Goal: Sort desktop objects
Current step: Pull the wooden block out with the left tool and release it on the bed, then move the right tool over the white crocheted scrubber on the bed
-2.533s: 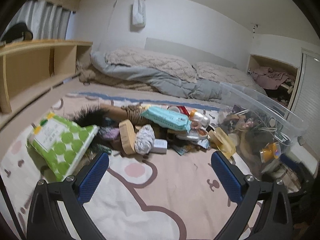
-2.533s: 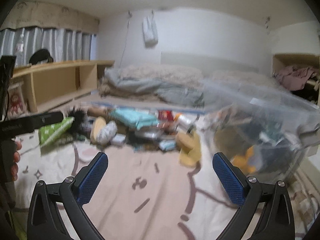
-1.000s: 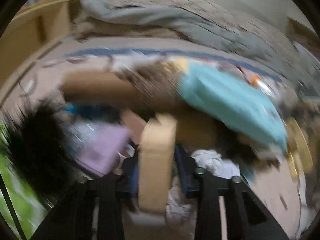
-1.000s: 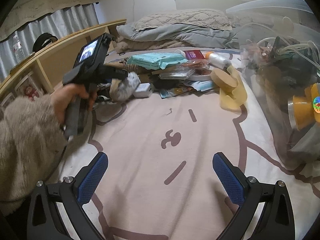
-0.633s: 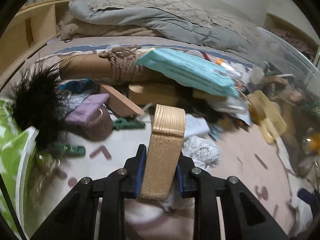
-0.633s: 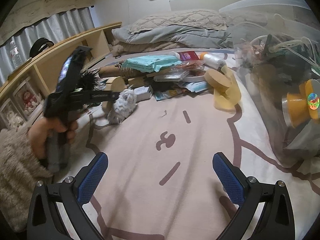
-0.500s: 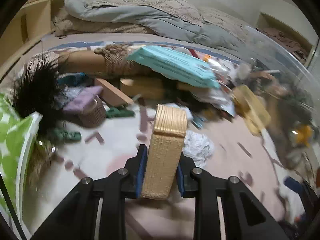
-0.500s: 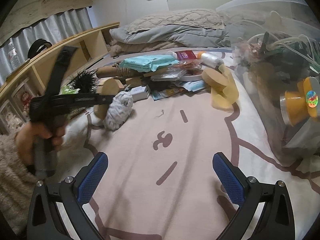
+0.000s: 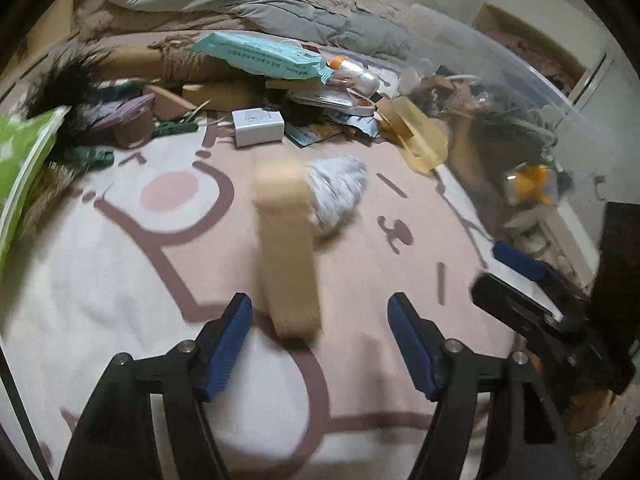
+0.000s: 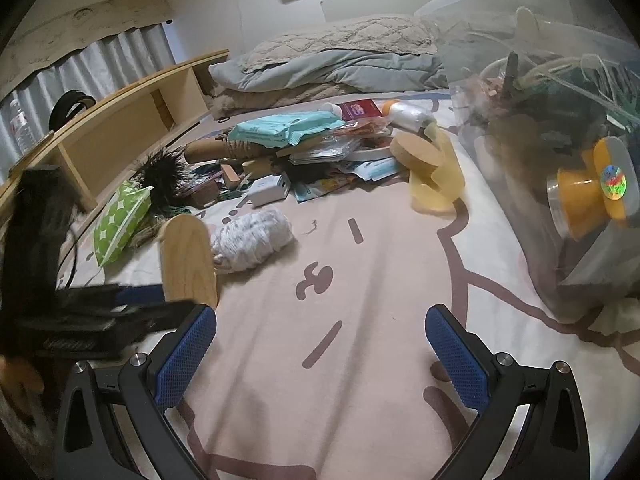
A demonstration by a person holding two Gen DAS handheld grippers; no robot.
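The left claw [image 9: 320, 344] is opening, and the wooden block [image 9: 289, 248] stands upright between its spreading pads, untouched, just in front of the white yarn ball [image 9: 336, 192]. Best to draw straight back, or it topples. The right claw [image 10: 320, 356] hangs released, empty.

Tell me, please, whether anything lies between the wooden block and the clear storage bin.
Nothing visible does. The wooden block is between the opening jaws of the left gripper, free of its pads. Only bare patterned blanket lies between it and the clear bin.
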